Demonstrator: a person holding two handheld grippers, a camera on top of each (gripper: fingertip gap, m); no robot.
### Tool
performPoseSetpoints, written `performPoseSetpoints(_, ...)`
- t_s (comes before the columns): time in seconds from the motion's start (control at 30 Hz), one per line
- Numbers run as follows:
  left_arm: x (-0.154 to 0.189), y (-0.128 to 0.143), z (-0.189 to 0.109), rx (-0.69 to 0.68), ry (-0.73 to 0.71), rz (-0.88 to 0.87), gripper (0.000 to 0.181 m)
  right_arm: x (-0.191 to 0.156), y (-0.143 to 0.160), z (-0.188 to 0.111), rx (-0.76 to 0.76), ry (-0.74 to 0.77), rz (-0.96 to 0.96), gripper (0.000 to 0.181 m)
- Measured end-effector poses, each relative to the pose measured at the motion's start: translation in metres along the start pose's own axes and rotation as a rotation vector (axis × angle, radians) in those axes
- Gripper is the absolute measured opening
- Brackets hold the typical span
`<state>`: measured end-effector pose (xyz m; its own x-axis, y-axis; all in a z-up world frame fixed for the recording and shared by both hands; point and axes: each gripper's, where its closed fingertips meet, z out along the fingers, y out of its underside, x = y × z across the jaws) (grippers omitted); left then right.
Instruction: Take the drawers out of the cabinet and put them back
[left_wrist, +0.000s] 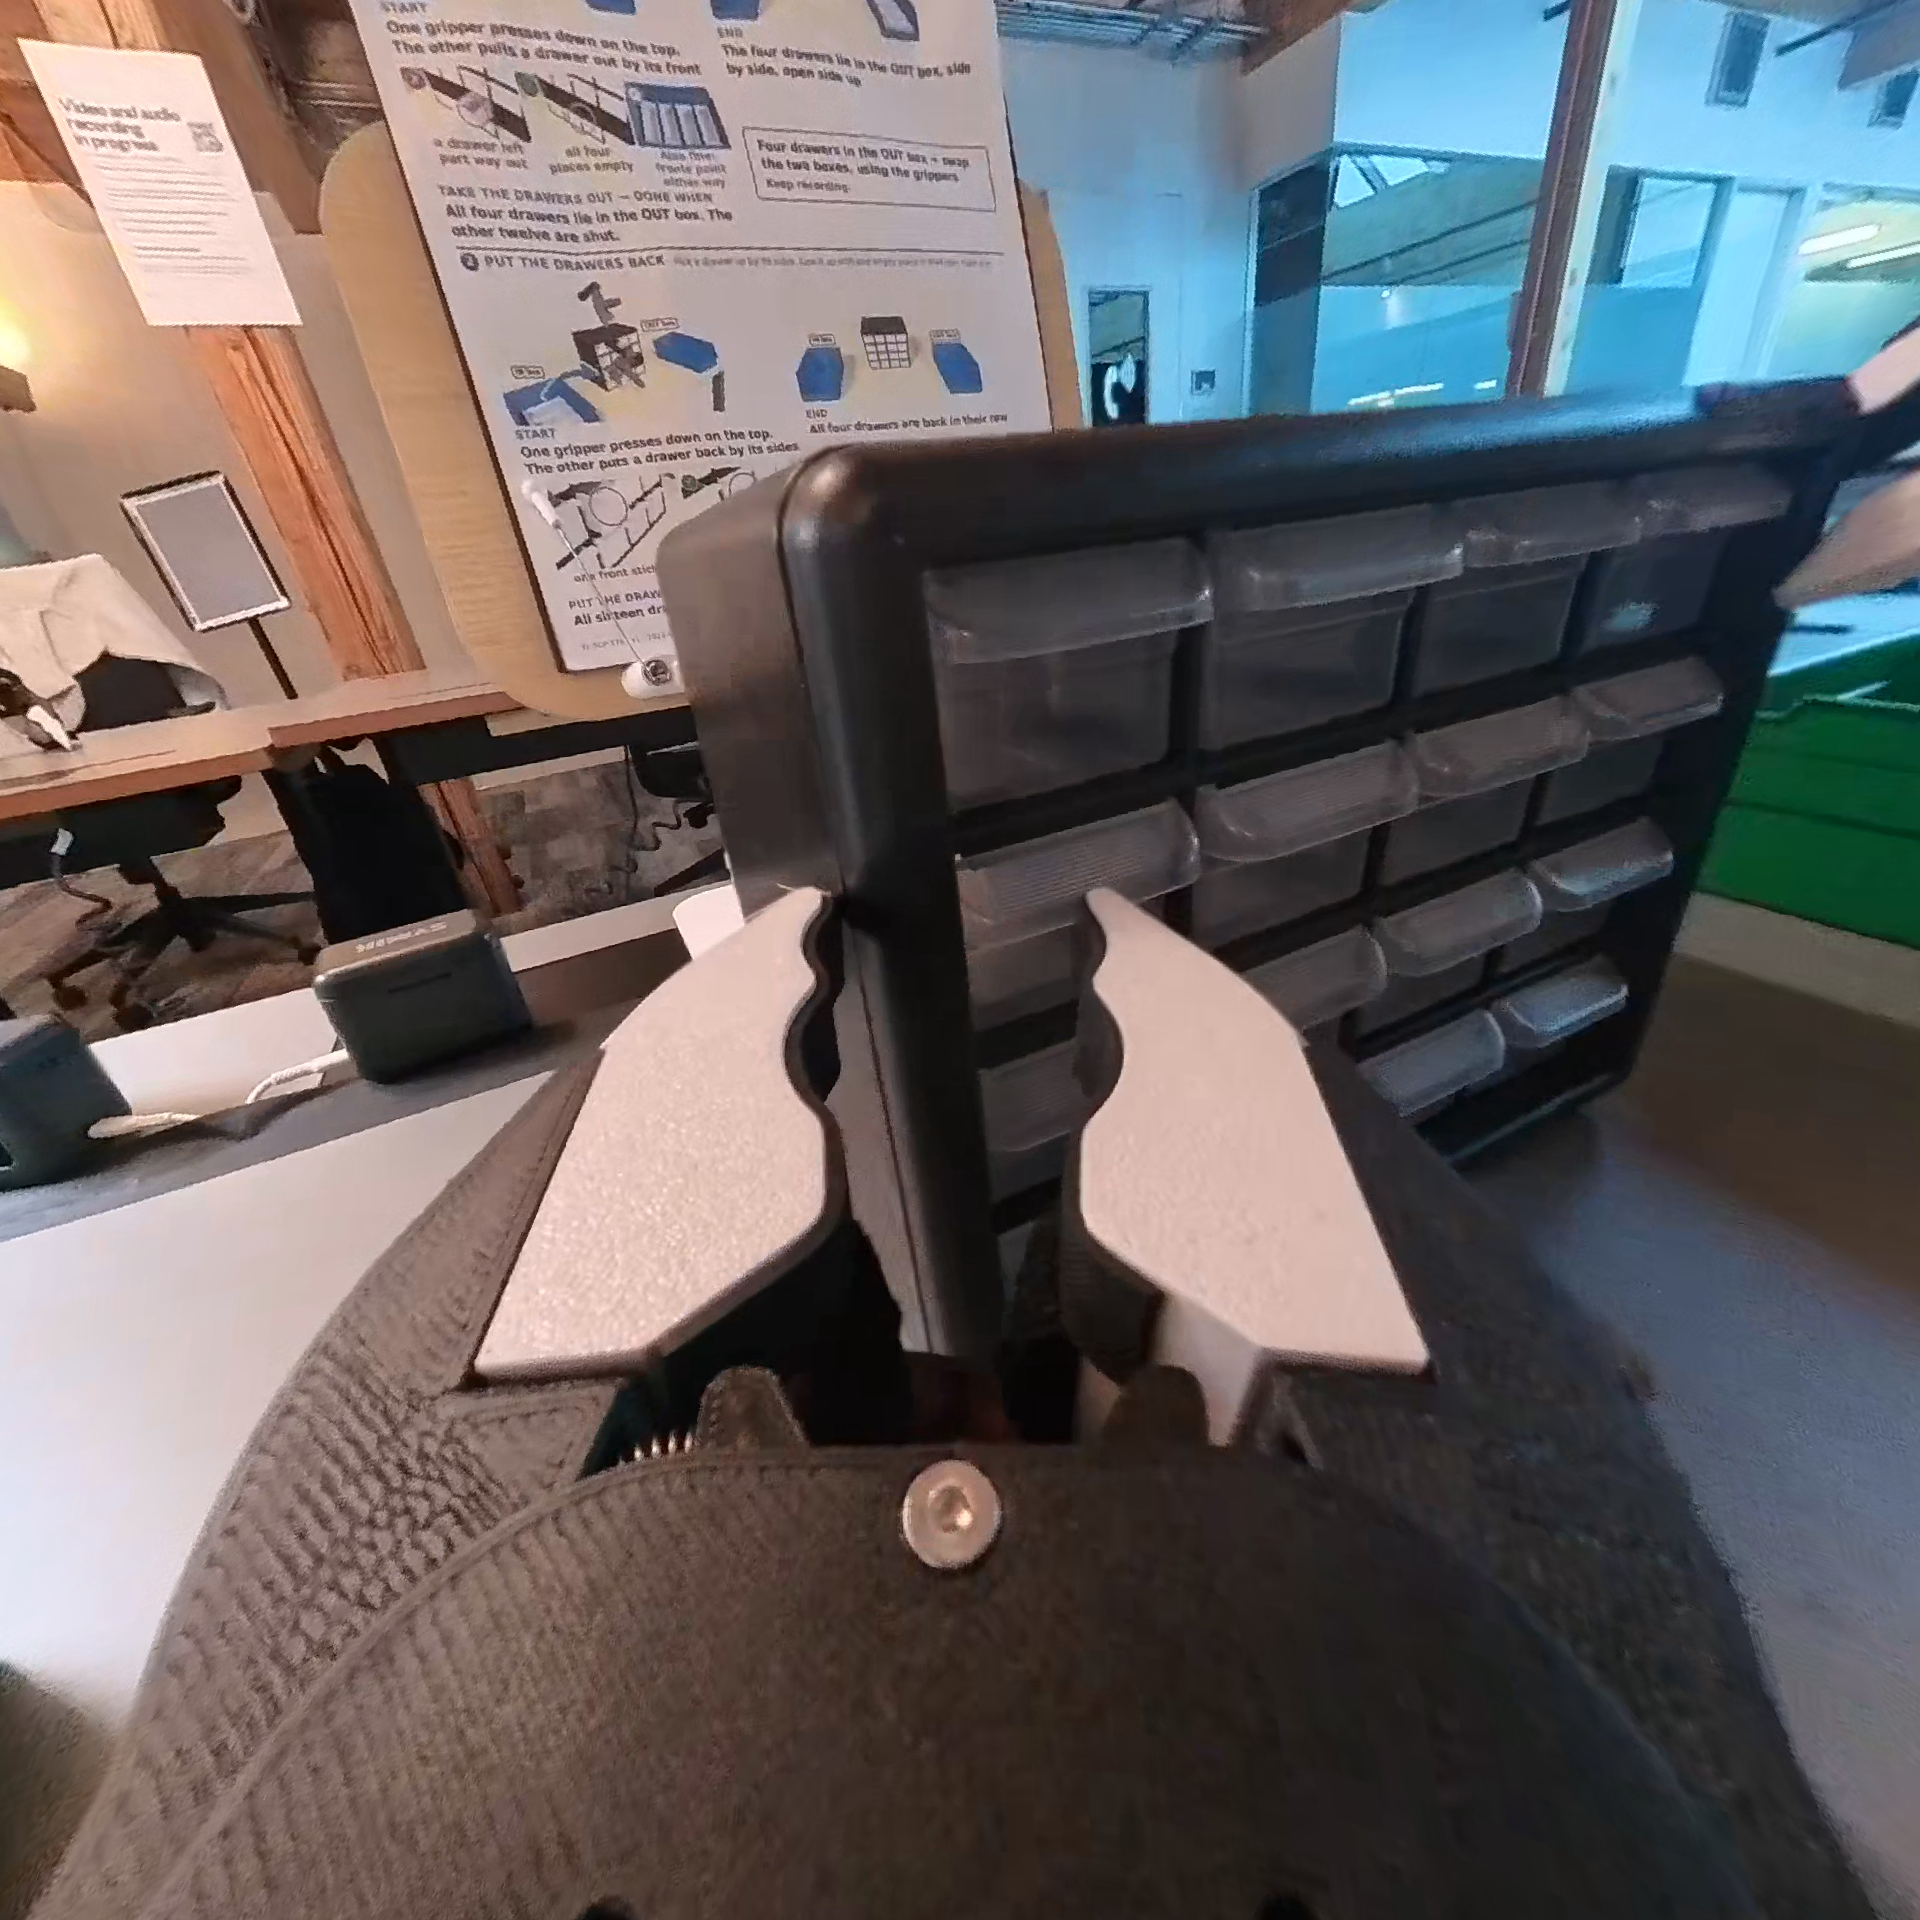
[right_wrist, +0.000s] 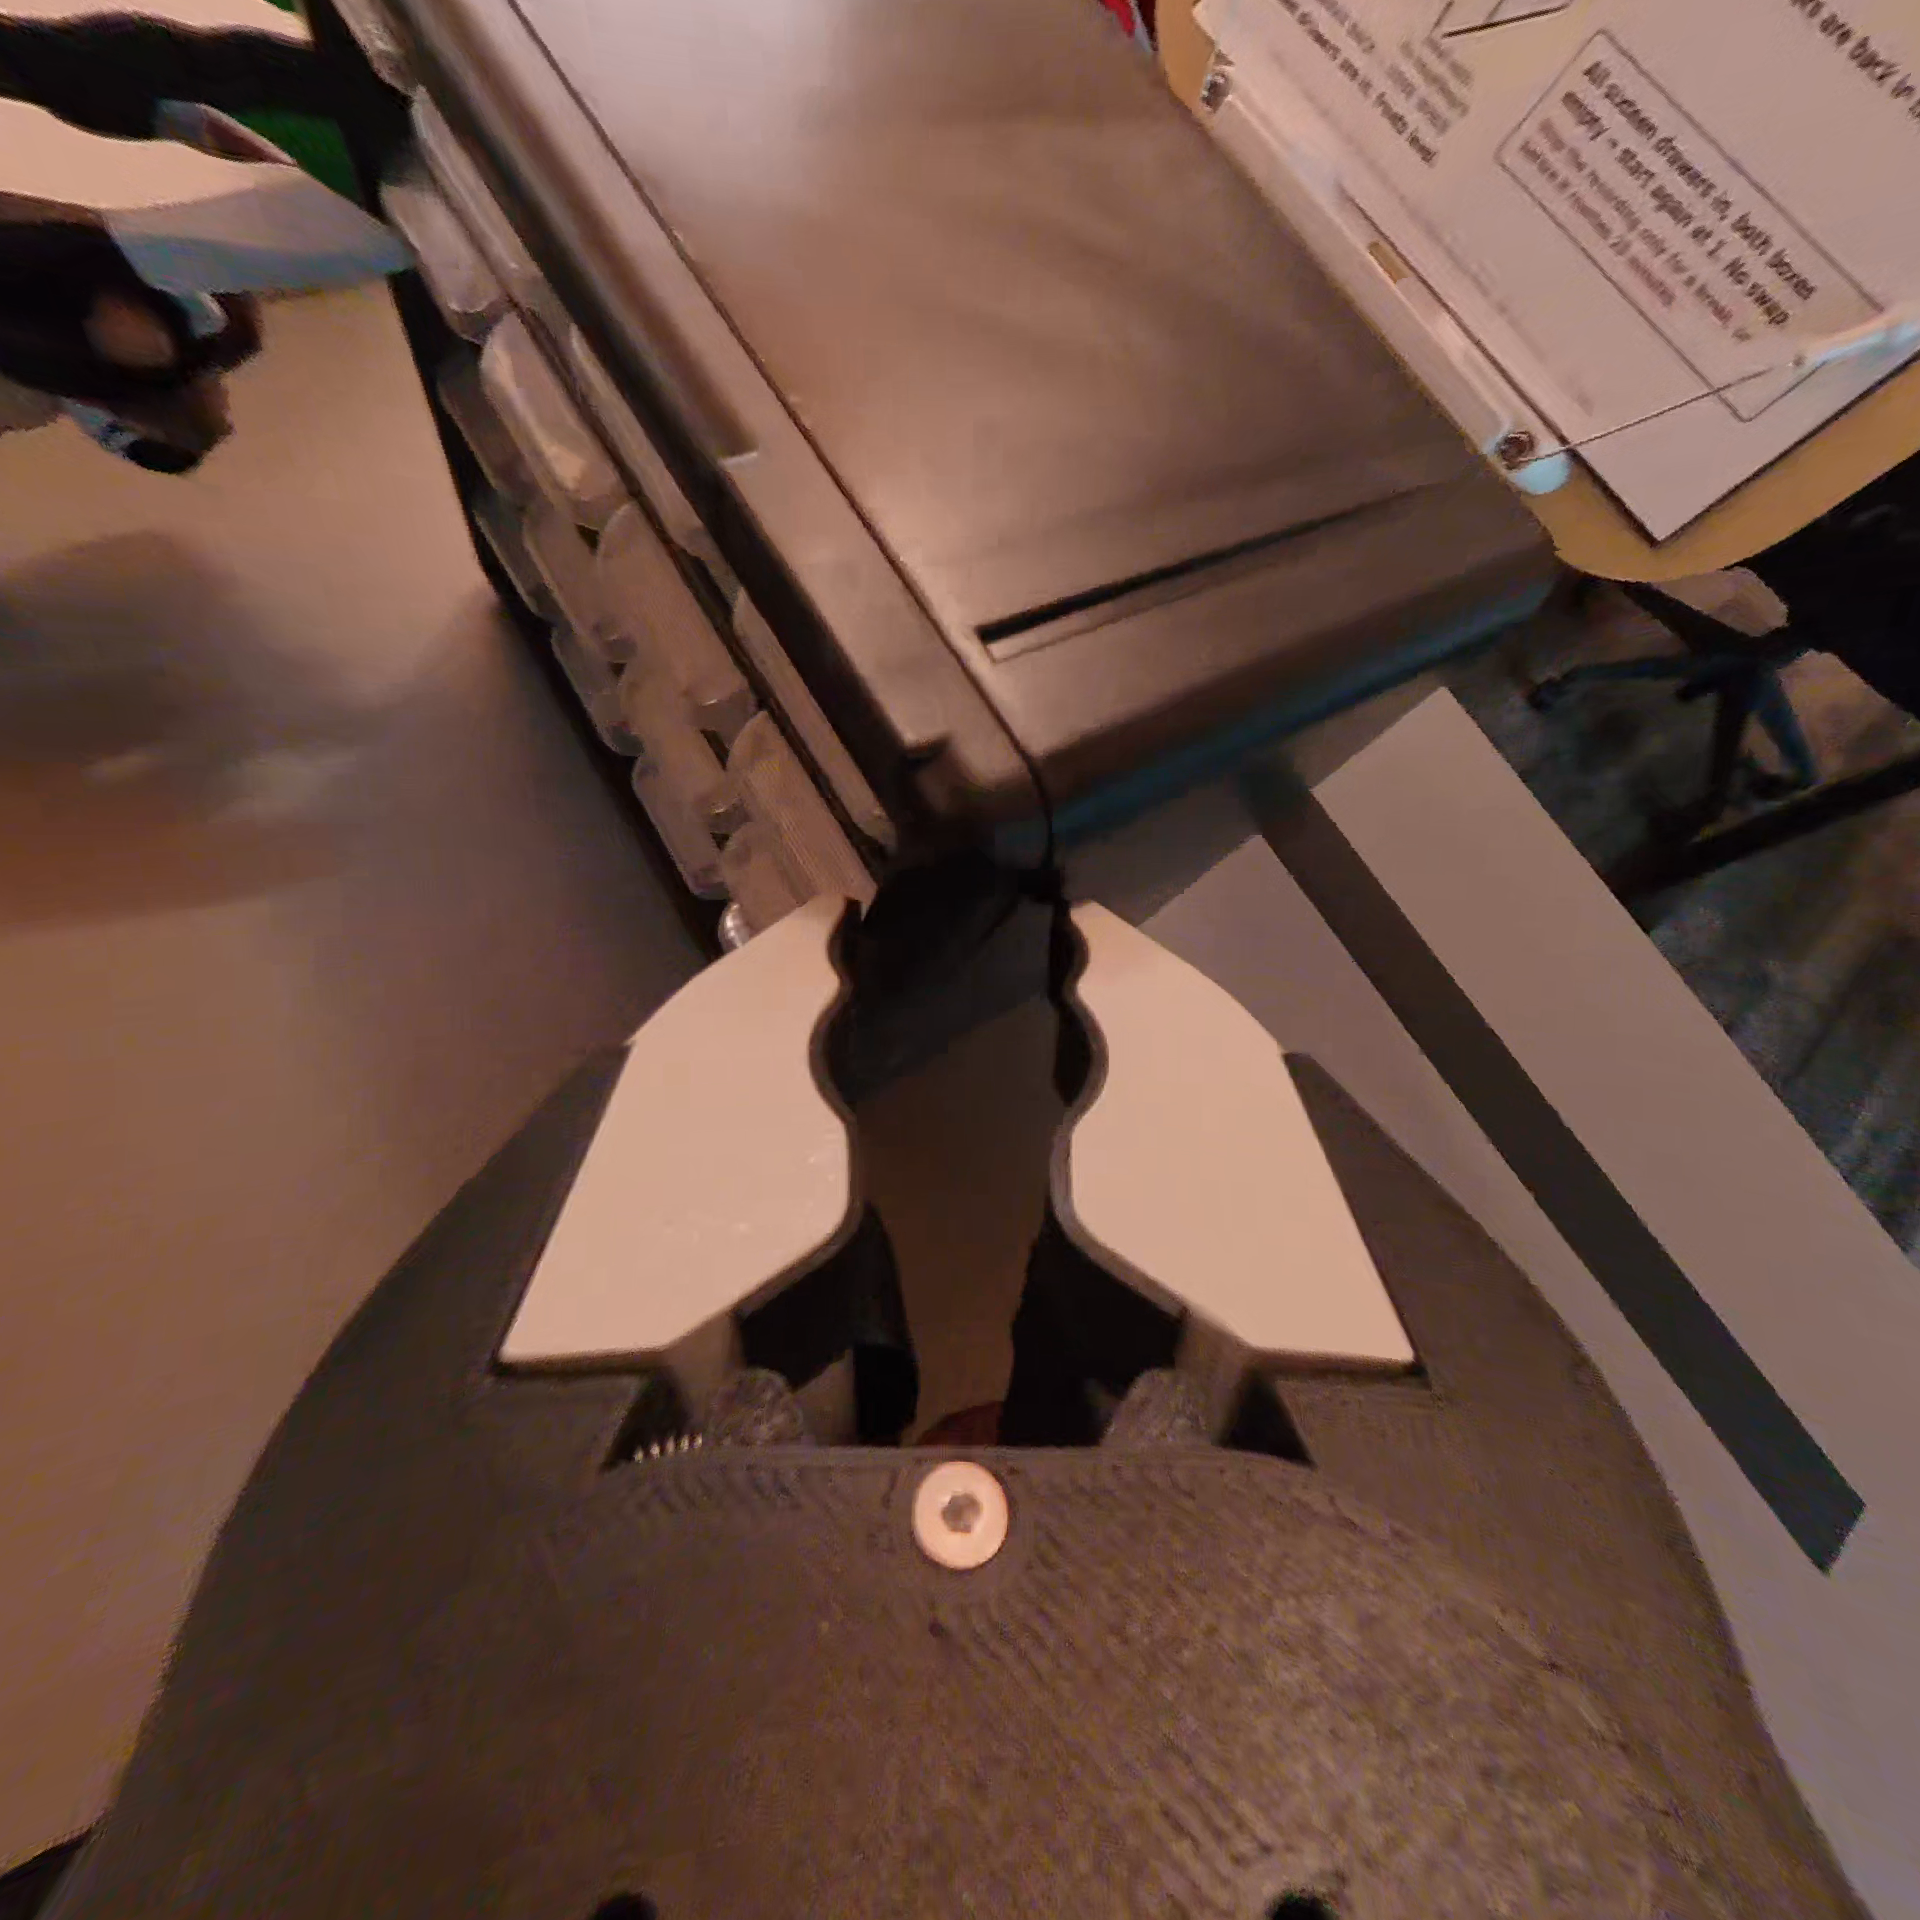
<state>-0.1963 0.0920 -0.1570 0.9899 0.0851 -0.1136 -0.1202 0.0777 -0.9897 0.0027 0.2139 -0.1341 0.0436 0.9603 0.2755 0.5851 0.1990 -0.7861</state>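
- Straddling the cabinet's (left_wrist: 1299, 727) left front edge, my left tongs (left_wrist: 951, 904) are sitting with one finger outside the black frame and one over the drawer fronts; they are gaping rather than clamping.
- Over on the other side, my right tongs (right_wrist: 961, 914) are closing around the cabinet's upper corner, though I cannot tell whether they are truly pinching it.
- Cabinet is sitting on the tabletop (left_wrist: 1714, 1299), seemingly tipped (both views are slanting, so I am not sure).
- Drawers (left_wrist: 1060, 665) are looking like thin clear plastic: light, slick, probably a bit brittle, with all fronts appearing pushed in.
- I am judging the lip on each front the best place to grip.
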Motion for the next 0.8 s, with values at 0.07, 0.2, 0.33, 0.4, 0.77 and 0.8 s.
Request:
performPoseSetpoints(0.07, 0.001, 0.001, 0.004, -0.017, -0.008, 0.036, 0.040, 0.012, 0.001, 0.004, 0.002, 0.074, -0.014, 0.032)
performPoseSetpoints(0.2, -0.005, 0.004, 0.020, -0.070, -0.051, 0.070, 0.039, 0.039, -0.001, 0.023, 0.030, 0.255, 0.015, 0.030)
performPoseSetpoints(0.33, -0.024, 0.010, 0.038, -0.093, -0.081, 0.039, 0.037, 0.048, -0.009, 0.036, 0.119, 0.317, 0.034, 0.030)
performPoseSetpoints(0.4, -0.031, 0.012, 0.044, -0.091, -0.087, 0.027, 0.037, 0.048, -0.012, 0.040, 0.148, 0.319, 0.052, 0.030)
performPoseSetpoints(0.77, -0.039, 0.031, 0.041, -0.028, -0.073, 0.093, 0.031, 0.048, -0.012, 0.044, 0.206, 0.290, 0.093, 0.029)
performPoseSetpoints(0.8, -0.039, 0.029, 0.040, -0.008, -0.060, 0.076, 0.035, 0.046, -0.010, 0.045, 0.207, 0.252, 0.105, 0.031)
